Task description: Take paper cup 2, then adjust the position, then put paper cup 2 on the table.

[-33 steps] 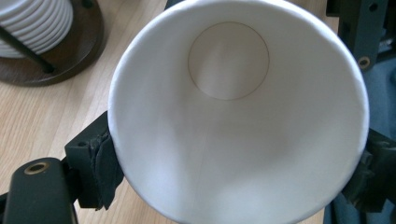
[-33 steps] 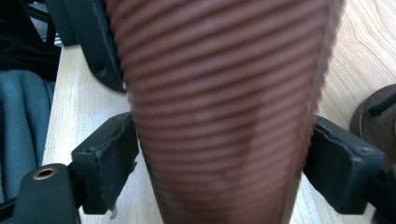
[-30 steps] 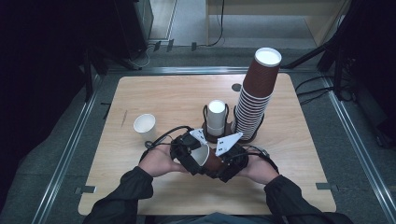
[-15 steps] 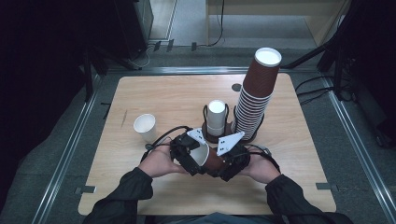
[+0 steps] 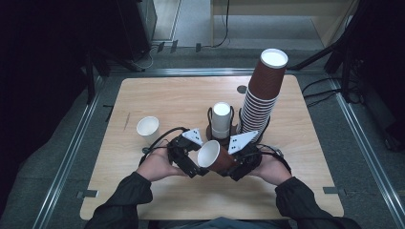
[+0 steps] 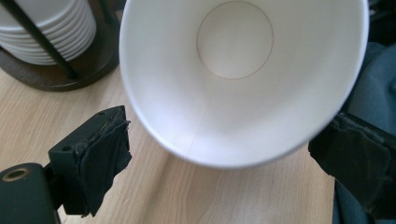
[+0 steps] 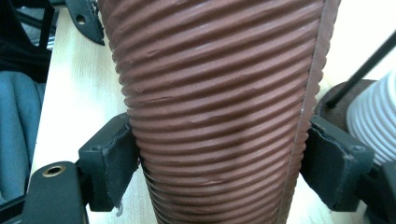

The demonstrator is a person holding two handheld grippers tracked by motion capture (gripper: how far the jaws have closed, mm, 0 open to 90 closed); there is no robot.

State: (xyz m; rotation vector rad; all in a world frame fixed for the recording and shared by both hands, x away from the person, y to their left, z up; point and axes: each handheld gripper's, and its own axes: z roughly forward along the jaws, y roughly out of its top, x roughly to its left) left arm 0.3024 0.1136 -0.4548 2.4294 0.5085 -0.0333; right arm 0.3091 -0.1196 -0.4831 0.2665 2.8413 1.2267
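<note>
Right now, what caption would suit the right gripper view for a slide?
Right gripper clamps a ribbed brown cup above the wooden table.

The ribbed paper cup [image 5: 216, 157] is reddish-brown outside and plain white inside. The tall stack of paper cups [image 5: 260, 102] repeats that brown above white rims. The small paper cup [image 5: 147, 127] is white, the wooden table [image 5: 181, 100] pale with fine grain.

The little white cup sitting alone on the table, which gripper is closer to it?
Left. The left gripper sits just beside the white cup; the right gripper is farther off, clamped on the brown cup.
</note>
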